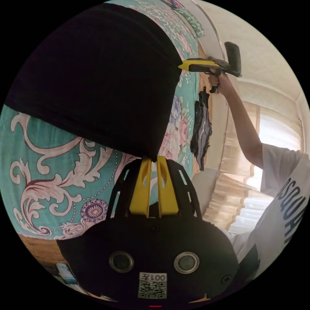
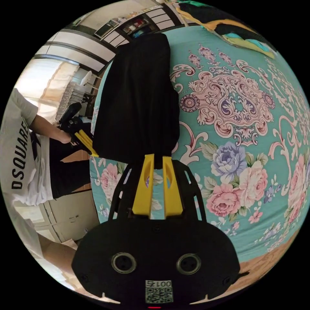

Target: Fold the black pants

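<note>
Pants [image 1: 97,80] are hanging as a dark, limp sheet in the left gripper view, stretched over the teal flowered bedspread [image 1: 48,180], and the left gripper [image 1: 154,159] is pinching their nearest corner, its yellow jaws drawn together on the cloth. Across the fabric the right gripper [image 1: 182,66] is nipping the other corner, with a person's hand [image 1: 215,79] gripping its handle; a second dark garment [image 1: 201,129] is draped at the bed's edge. In the right gripper view the same black pants [image 2: 139,97] are falling in soft folds over the bedspread [image 2: 232,135], the right gripper [image 2: 158,161] clamping one corner while the left gripper [image 2: 92,150] is biting the far corner — both closed on cloth. The fabric is looking light, floppy and not slippery, so it should drape and crease easily; corners and hem edges seem the best places to hold, keeping tension between the two grips as it is being laid down.
</note>
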A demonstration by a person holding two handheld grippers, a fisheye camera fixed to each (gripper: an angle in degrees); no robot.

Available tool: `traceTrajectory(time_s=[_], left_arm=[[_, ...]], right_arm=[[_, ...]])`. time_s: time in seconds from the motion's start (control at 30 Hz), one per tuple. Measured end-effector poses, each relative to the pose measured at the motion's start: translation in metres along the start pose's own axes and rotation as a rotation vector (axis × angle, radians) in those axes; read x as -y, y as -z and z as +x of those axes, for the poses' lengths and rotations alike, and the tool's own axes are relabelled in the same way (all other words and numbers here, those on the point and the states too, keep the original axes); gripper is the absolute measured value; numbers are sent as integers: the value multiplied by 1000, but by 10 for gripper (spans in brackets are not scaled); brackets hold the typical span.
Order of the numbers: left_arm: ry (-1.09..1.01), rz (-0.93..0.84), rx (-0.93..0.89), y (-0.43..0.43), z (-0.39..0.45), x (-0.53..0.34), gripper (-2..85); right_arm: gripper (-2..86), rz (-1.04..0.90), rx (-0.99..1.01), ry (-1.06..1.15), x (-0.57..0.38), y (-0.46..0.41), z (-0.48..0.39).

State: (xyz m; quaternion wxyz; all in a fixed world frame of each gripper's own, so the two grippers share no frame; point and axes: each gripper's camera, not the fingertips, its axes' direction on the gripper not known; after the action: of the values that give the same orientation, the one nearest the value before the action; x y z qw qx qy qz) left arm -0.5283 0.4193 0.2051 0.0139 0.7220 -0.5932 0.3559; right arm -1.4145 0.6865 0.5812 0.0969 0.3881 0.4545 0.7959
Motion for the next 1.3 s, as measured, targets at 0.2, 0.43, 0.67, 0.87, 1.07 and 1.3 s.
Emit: traceTrajectory(time_s=[0.2, 0.43, 0.67, 0.87, 1.07, 1.3], left_arm=[[-153, -138, 112, 20, 27, -40, 2], [-505, 73, 723, 83, 63, -34, 5], [-590, 62, 1026, 98, 28, -19, -4], [-557, 117, 957, 104, 8, -39, -11], [-569, 146, 908, 122, 1, -68, -15], [-612, 103, 848, 149, -5, -79, -13]], right_arm=[[47, 161, -360, -264, -84, 14, -53], [130, 560, 61, -620, -146, -80, -124], [122, 852, 243, -1026, -179, -149, -124], [104, 853, 293, -1077, -220, -157, -129], [139, 726, 191, -1111, -225, -182, -145], [73, 869, 335, -1153, -244, -204, -150]])
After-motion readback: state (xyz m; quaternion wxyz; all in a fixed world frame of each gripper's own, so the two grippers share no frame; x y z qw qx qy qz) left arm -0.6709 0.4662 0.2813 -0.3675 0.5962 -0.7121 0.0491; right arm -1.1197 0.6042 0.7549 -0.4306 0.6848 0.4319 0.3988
